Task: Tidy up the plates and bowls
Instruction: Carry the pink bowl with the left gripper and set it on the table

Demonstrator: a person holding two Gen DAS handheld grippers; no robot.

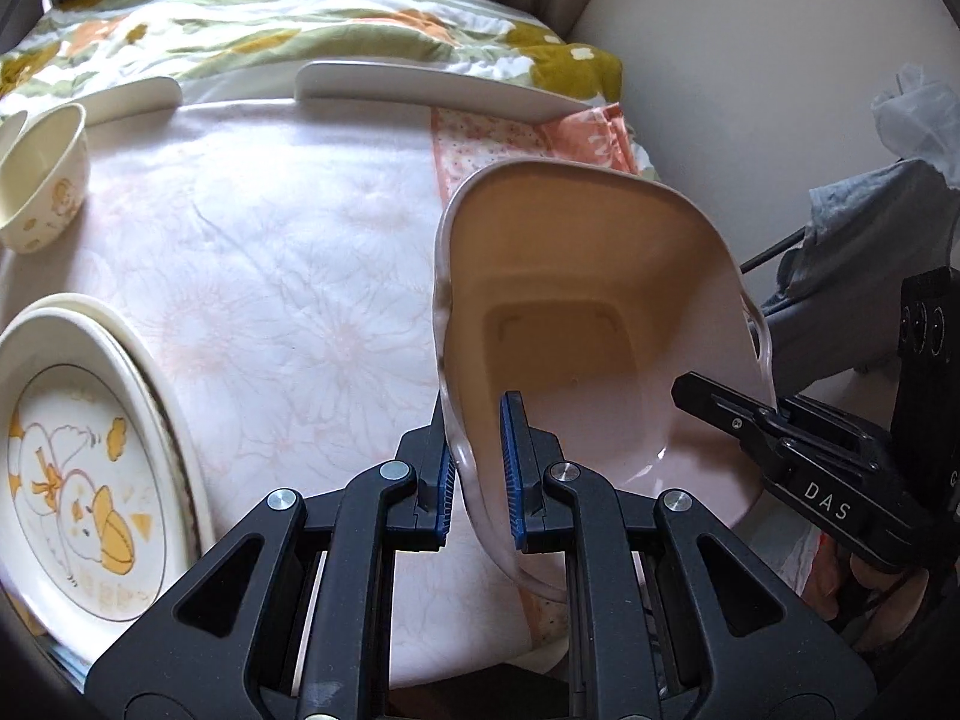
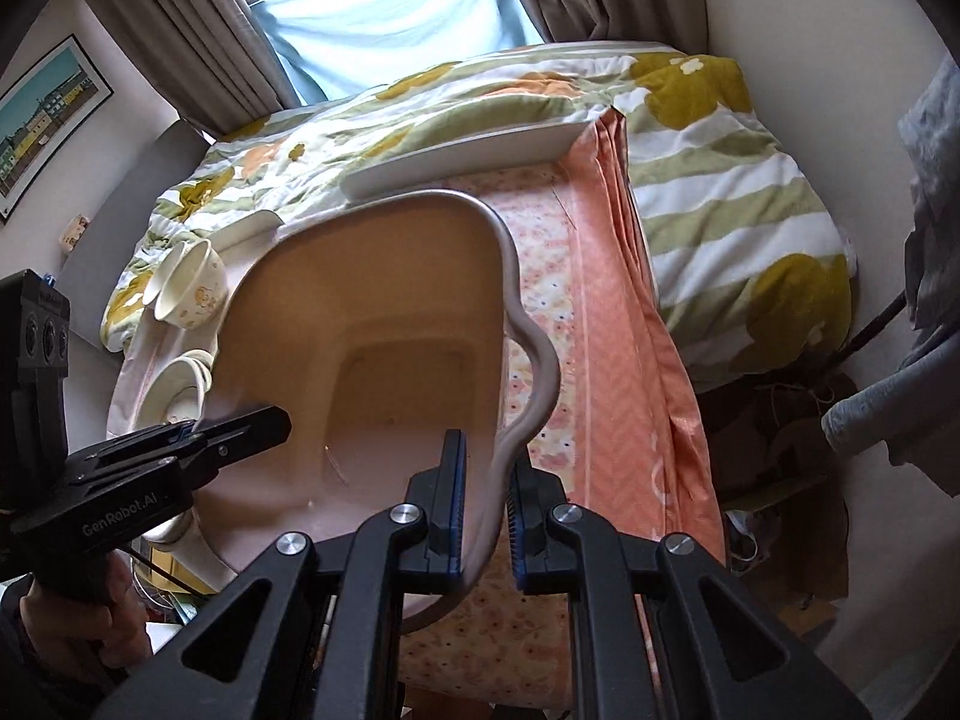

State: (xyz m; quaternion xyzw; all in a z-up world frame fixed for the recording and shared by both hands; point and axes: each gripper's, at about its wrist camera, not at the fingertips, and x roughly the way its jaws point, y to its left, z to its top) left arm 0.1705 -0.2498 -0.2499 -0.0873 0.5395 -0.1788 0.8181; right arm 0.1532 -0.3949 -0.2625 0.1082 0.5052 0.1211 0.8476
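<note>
both grippers are clamped on the same pink dish [image 1: 594,312], one on each side rim. left gripper [image 1: 480,468]: blue pads pinch the dish's left rim, one finger inside the bowl, one outside. right gripper [image 2: 486,498]: same setup on the wavy right rim, pads tight on the wall. from the left wrist view the right gripper comes in from the right edge, tip on the far rim, a hand [image 1: 870,588] partly visible under it. from the right wrist view the left gripper enters from the left, tip at the dish's near-left rim.

dish is deep, squarish with rounded corners and a scalloped edge, empty, tilted so the inside faces both cameras. it's held over the right part of a surface under a pale floral cloth [image 1: 288,276], with an orange patterned cloth [image 2: 630,312] at the right side. can't tell if its lower edge touches the cloth.

left of the dish: stacked plates [image 1: 90,456], top one with a duck print. further back, a small cream bowl [image 1: 45,174] tipped on its side. two white trays at the far edge: long tray [image 1: 432,87], short tray [image 1: 132,93]. green and yellow floral quilt [image 2: 720,180] behind, curtains [image 2: 180,30] at the window.
</note>
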